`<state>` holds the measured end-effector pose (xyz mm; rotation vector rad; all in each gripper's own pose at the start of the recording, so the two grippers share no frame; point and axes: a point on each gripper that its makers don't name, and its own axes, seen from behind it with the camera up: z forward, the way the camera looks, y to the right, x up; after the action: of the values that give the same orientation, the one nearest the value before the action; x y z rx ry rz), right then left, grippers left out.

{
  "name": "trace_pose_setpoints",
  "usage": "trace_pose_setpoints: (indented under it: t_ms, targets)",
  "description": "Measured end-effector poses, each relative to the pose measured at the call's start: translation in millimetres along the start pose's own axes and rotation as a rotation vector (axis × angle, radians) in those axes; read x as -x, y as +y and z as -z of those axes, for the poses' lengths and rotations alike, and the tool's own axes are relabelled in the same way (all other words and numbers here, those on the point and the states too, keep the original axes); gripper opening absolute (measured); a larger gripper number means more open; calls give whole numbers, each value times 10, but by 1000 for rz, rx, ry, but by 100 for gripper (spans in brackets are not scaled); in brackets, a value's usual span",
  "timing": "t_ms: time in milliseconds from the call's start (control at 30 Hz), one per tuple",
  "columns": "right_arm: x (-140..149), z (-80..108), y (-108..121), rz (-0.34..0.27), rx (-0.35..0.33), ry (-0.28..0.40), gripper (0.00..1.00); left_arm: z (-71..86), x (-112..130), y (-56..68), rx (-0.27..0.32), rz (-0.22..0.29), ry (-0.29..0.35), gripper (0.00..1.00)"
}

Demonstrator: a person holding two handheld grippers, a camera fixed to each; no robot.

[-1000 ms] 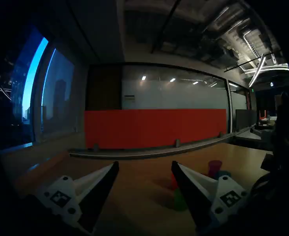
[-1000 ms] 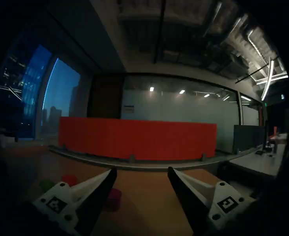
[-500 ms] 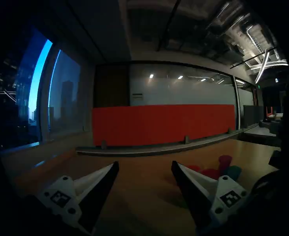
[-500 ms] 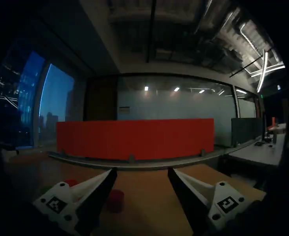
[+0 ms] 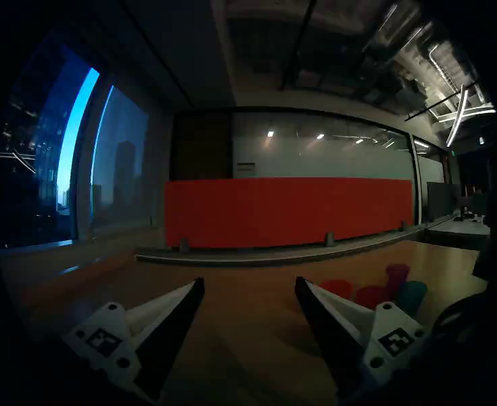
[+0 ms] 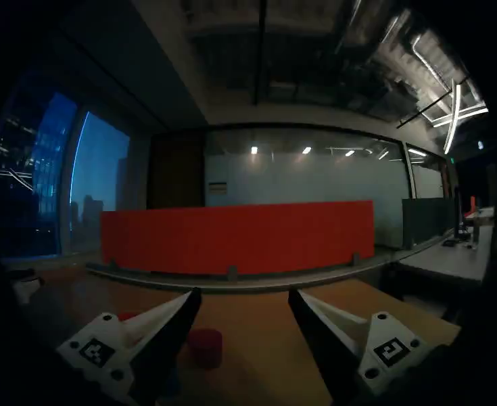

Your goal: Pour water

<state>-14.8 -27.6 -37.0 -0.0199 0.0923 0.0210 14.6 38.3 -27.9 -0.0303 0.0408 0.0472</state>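
In the left gripper view, my left gripper (image 5: 248,291) stands open above a wooden table (image 5: 248,331), with nothing between its fingers. To its right stand a few cups: a red cup (image 5: 337,288), another red cup (image 5: 370,296), a purple cup (image 5: 397,276) and a teal cup (image 5: 412,296). In the right gripper view, my right gripper (image 6: 245,301) is open and empty. A red cup (image 6: 205,348) stands on the table (image 6: 262,352) just right of its left finger; another red cup (image 6: 128,316) peeks from behind that finger.
A red partition (image 5: 289,212) with a frosted glass wall above it runs along the table's far edge. Dark windows (image 5: 65,169) are on the left. More desks (image 6: 451,257) lie to the right. The room is dim.
Both views have swung: in the left gripper view the cups slid right and sit higher; in the right gripper view the red cup drifted right, nearer the middle. Both grippers stayed open.
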Motion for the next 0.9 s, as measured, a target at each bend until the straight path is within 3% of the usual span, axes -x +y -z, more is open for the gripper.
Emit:
trace_pose_setpoints:
  t_ms: [300,700,900]
  targets:
    - [14,18,-29,25,2,-14,100,-61,194,-117,-10,-33,2,100]
    - [52,-17,-78,43,3,-36,100,-144,397,-276,-12,-10,-16,99]
    - [22,-23,-86,51,5,-34,100,-163,451,-284,-11,4,-20,100]
